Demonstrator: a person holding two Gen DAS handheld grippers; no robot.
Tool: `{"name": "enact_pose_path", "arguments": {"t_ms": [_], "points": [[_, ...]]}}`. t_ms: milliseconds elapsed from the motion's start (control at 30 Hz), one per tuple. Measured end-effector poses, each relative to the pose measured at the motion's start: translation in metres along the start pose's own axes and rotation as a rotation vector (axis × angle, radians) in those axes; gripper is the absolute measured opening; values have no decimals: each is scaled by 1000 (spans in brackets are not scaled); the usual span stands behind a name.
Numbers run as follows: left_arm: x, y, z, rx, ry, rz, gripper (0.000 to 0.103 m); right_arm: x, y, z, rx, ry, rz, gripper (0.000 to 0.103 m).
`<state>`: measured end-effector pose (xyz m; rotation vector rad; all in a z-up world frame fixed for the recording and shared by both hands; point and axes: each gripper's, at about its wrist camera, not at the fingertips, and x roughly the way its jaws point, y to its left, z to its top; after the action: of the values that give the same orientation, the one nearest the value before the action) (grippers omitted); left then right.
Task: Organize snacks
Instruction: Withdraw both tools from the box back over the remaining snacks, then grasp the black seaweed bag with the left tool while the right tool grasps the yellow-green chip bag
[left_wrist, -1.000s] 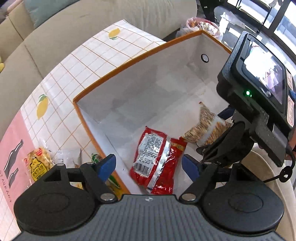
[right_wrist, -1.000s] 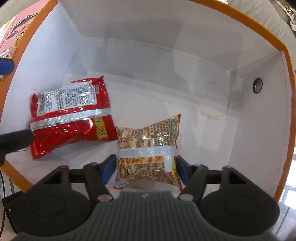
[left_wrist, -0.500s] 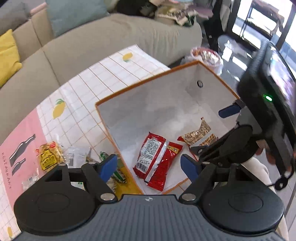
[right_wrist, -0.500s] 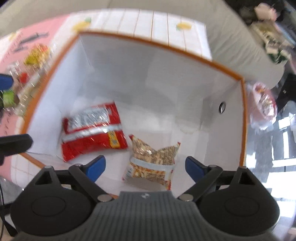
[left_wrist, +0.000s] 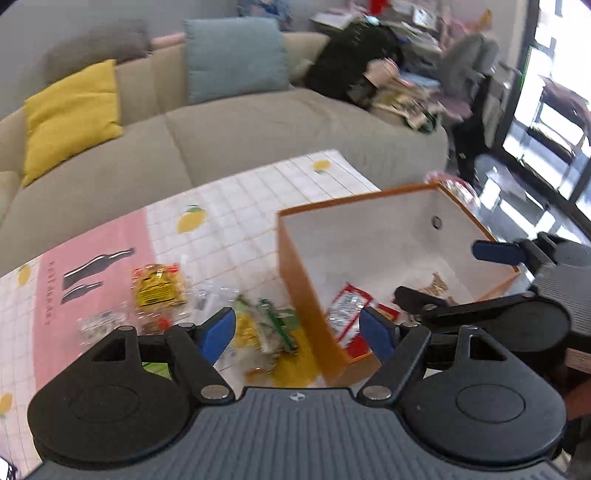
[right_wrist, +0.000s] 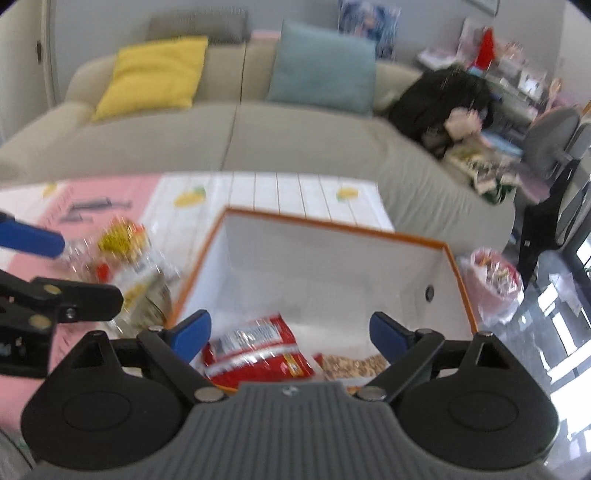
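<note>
- Left tongs (left_wrist: 297, 330) apart and empty, narrowed a touch in the past second; drawn back and up from inside the box (left_wrist: 369, 229), now over the loose packets.
- Right tongs (right_wrist: 288, 332) apart and empty, widened off the brown packet (right_wrist: 351, 365) a second ago, then lifted clear above the box rim.
- Meaning, probably: two drops finished, next pick pending.
- Inside the box: two packets, the red packet (left_wrist: 347, 306) and the brown one, side by side on the floor.
- On the worktop (left_wrist: 236, 236), just beside the box: one yellow packet (left_wrist: 157, 290), one yellow-green packet (left_wrist: 266, 328), several clear wrappers too blurred to count.
</note>
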<state>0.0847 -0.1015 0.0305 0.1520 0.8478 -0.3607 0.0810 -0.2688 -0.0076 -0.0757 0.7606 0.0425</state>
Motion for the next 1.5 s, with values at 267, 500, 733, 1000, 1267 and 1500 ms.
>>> {"name": "enact_pose_path", "arguments": {"t_ms": [267, 500, 733, 1000, 1267, 1500], "points": [[-23, 48, -44, -111, -98, 63, 89, -17, 39, -22, 81, -115, 52, 90], [-25, 94, -82, -203, -88, 108, 89, -12, 78, -36, 40, -135, 108, 90], [-16, 129, -108, -291, -39, 137, 85, 2, 110, -40, -9, -111, 159, 83], [8, 156, -115, -271, 31, 203, 86, 27, 144, -41, -141, -88, 187, 74], [45, 191, -107, -429, 67, 200, 85, 68, 163, -25, -228, -56, 154, 73], [82, 201, -100, -465, 132, 186, 82, 103, 171, -19, -270, -16, 107, 73]]}}
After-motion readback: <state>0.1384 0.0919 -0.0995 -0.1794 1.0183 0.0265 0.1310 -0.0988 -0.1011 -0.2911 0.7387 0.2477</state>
